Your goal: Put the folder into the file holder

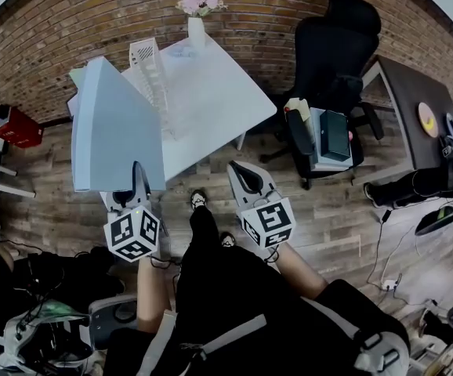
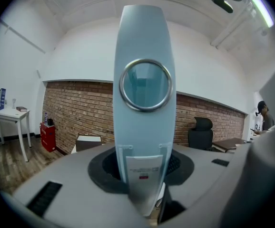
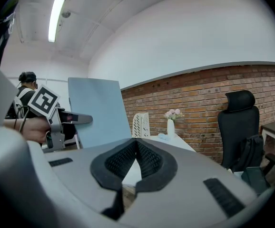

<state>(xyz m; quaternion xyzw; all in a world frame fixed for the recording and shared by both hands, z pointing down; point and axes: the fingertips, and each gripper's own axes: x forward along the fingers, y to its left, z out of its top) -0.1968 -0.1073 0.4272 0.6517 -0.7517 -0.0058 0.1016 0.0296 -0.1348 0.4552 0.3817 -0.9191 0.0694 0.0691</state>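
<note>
Step in hand, as judged: carry to the holder. Keep the pinch firm low on the spine, keep the cover upright, and line its edge with a slot before lowering.

Left gripper (image 1: 135,186), just short of the table (image 1: 219,108): jaws partly spread, clamped on the folder (image 1: 113,128), which stands upright over the table's near-left corner.

Right gripper (image 1: 244,172), also short of the table: jaws pressed together, empty.

File holder (image 1: 149,63): table's far end, well apart from the folder.

- An office: a black swivel chair (image 1: 336,45) stands by a dark desk (image 1: 414,100).
- A white bench (image 1: 211,92) carries a white file holder (image 1: 146,57) and a vase of flowers (image 1: 197,26).
- Brick wall (image 1: 70,45), wood floor (image 1: 320,210), ceiling strip light (image 3: 55,19).
</note>
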